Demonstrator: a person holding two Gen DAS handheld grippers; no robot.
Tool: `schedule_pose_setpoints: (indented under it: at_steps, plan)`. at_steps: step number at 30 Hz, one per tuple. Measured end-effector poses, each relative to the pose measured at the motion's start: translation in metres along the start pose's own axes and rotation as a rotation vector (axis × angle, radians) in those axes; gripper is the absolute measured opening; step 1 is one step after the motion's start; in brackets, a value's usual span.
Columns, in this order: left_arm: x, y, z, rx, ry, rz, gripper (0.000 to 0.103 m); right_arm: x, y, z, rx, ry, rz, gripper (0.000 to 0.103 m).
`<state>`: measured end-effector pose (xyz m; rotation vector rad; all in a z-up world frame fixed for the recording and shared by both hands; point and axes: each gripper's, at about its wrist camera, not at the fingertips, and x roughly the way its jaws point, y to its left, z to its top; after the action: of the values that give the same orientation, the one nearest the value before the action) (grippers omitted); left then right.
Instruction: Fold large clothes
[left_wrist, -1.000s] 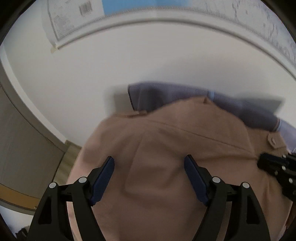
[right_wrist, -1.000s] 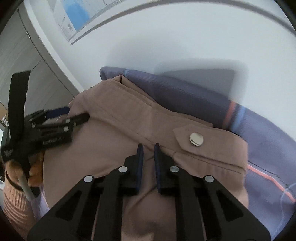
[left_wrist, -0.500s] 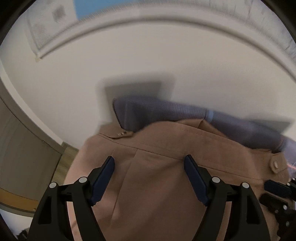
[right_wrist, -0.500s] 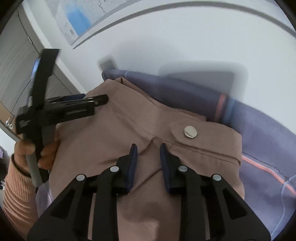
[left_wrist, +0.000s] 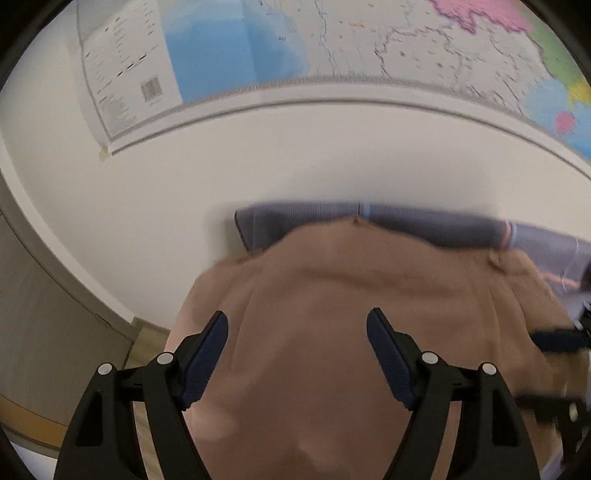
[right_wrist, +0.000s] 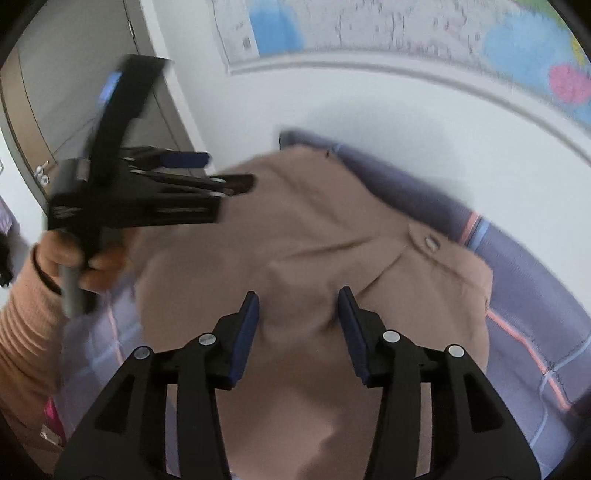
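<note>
A tan garment (left_wrist: 351, 314) with a buttoned tab lies folded on a blue-grey cloth (left_wrist: 424, 223) against the white wall; it also shows in the right wrist view (right_wrist: 314, 240). My left gripper (left_wrist: 297, 354) is open and empty above the garment's left part. My right gripper (right_wrist: 299, 325) is open and empty above the garment, with the snap tab (right_wrist: 430, 242) ahead to its right. The left gripper (right_wrist: 221, 177) shows in the right wrist view, held by a hand at the left, above the garment's left edge.
A wall map (left_wrist: 332, 48) hangs above. The blue-grey cloth (right_wrist: 535, 295) with orange lines spreads under and right of the garment. A grey cabinet (left_wrist: 44, 314) stands at the left. The right gripper's finger (left_wrist: 557, 338) shows at the right edge of the left wrist view.
My right gripper opened, let go of the tan garment and drew back. My left gripper stayed open and pulled back and up; both views now tilt toward the wall map.
</note>
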<state>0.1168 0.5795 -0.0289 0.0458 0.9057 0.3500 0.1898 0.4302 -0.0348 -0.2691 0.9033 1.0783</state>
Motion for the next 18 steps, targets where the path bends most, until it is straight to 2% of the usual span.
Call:
schedule_pose_setpoints:
  at_steps: [3, 5, 6, 9, 10, 11, 14, 16, 18]
  plan:
    - [0.008, -0.002, -0.018, 0.035, 0.036, 0.046, 0.075, 0.000, -0.022, -0.010, 0.065, 0.017, 0.046, 0.034]
    - [0.017, 0.002, -0.026, 0.014, 0.063, 0.028, 0.076, -0.004, -0.030, -0.018, 0.083, 0.020, 0.038, 0.031]
    - [0.019, 0.018, -0.030, 0.000, 0.063, 0.022, 0.076, -0.005, -0.031, -0.020, 0.087, 0.018, 0.037, 0.031]
    - [0.016, 0.030, -0.035, -0.053, 0.045, 0.000, 0.076, -0.016, -0.024, -0.020, 0.083, 0.003, 0.006, 0.033]
    - [0.008, 0.033, -0.039, -0.064, 0.024, -0.011, 0.075, -0.028, -0.017, -0.022, 0.070, -0.025, 0.017, 0.039]
    - [0.001, 0.032, -0.042, -0.066, 0.008, -0.017, 0.075, -0.020, -0.011, -0.015, 0.050, -0.039, 0.032, 0.042]
    - [-0.030, 0.027, -0.053, -0.056, -0.058, -0.053, 0.075, -0.030, 0.013, -0.020, -0.049, -0.084, 0.074, 0.040]
    - [-0.042, 0.017, -0.060, -0.026, -0.086, -0.082, 0.075, -0.025, 0.024, -0.025, -0.095, -0.060, 0.065, 0.041]
    - [-0.044, 0.007, -0.065, 0.000, -0.085, -0.111, 0.076, -0.011, 0.023, -0.029, -0.087, -0.023, 0.084, 0.040]
